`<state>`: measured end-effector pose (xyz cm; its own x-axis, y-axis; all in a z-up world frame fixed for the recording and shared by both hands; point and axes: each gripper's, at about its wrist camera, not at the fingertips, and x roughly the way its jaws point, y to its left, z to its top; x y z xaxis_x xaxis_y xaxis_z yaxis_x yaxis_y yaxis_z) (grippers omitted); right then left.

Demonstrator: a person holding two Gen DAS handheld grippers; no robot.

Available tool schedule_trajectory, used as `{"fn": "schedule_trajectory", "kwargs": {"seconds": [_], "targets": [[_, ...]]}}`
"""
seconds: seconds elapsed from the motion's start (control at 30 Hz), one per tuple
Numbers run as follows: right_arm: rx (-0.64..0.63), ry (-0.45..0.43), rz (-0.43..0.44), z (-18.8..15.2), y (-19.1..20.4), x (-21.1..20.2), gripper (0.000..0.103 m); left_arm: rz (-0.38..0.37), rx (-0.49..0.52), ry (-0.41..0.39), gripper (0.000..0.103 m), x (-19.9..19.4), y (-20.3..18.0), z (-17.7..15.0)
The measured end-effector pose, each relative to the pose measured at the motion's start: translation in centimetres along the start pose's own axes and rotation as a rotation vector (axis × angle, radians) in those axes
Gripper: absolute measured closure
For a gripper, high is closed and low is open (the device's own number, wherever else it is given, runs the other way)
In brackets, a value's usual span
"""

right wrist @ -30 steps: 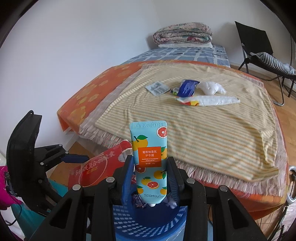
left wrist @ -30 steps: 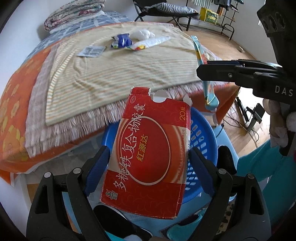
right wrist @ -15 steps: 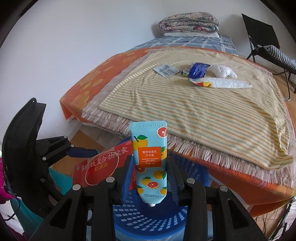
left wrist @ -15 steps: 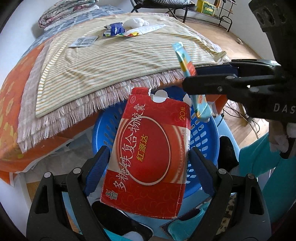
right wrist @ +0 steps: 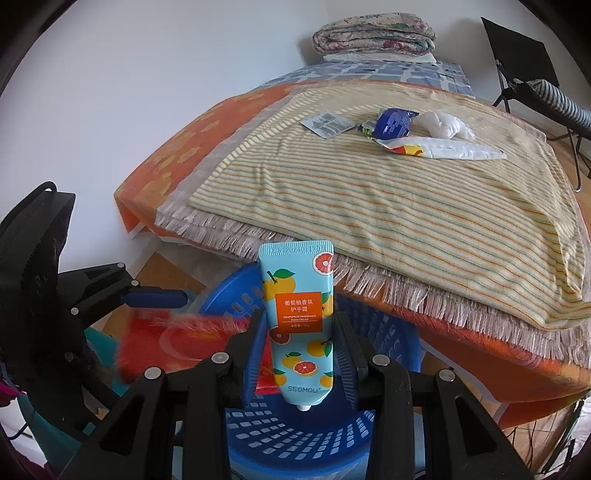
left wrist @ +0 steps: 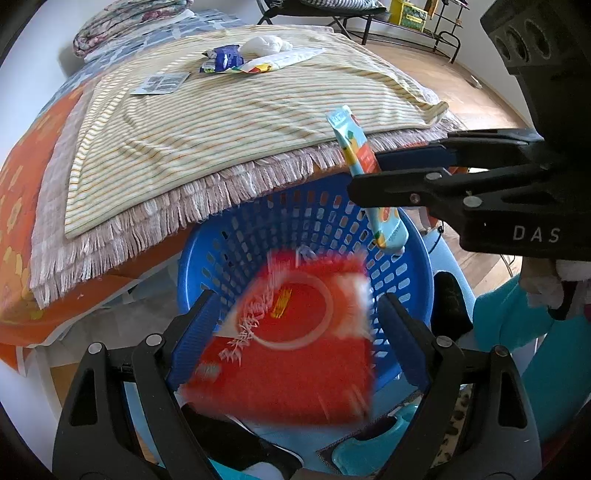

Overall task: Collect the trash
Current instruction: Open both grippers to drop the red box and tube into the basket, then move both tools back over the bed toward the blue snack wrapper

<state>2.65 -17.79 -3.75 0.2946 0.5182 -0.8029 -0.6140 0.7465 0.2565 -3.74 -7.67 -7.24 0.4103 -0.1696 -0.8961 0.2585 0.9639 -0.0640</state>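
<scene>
I am dropping the red box (left wrist: pixel 291 343) from my wide left gripper (left wrist: pixel 295 332) into the blue basket (left wrist: pixel 413 251); right gripper (right wrist: pixel 301 354) is holding the hand cream tube (right wrist: pixel 301 317), releasing it next.

A striped blanket (right wrist: pixel 406 206) covers the orange bed (right wrist: pixel 207 140), with a folded quilt (right wrist: pixel 373 35) at its head.

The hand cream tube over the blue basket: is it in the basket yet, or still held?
Still held. The right gripper's fingers clamp the hand cream tube cap-down above the blue basket.
</scene>
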Motion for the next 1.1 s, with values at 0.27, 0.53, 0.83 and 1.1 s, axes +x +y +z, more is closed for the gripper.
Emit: {"fn": "schedule_trajectory", "kwargs": {"seconds": [0.27, 0.53, 0.83, 1.1], "targets": [[0.065, 0.015, 0.007, -0.1, -1.1, 0.3, 0.059, 0.003, -0.026, 0.008, 0.014, 0.2, 0.6, 0.1], [0.098, 0.008, 0.007, 0.0, -1.7, 0.0, 0.056, 0.005, -0.028, 0.006, 0.014, 0.1, 0.6, 0.2], [0.103, -0.009, -0.007, 0.3, -1.9, -0.4, 0.042, 0.011, -0.043, -0.001, 0.014, 0.0, 0.8, 0.6], [0.125, -0.029, -0.037, 1.0, -2.5, -1.1, 0.027, 0.024, -0.058, -0.013, 0.014, -0.2, 1.5, 1.4]]}}
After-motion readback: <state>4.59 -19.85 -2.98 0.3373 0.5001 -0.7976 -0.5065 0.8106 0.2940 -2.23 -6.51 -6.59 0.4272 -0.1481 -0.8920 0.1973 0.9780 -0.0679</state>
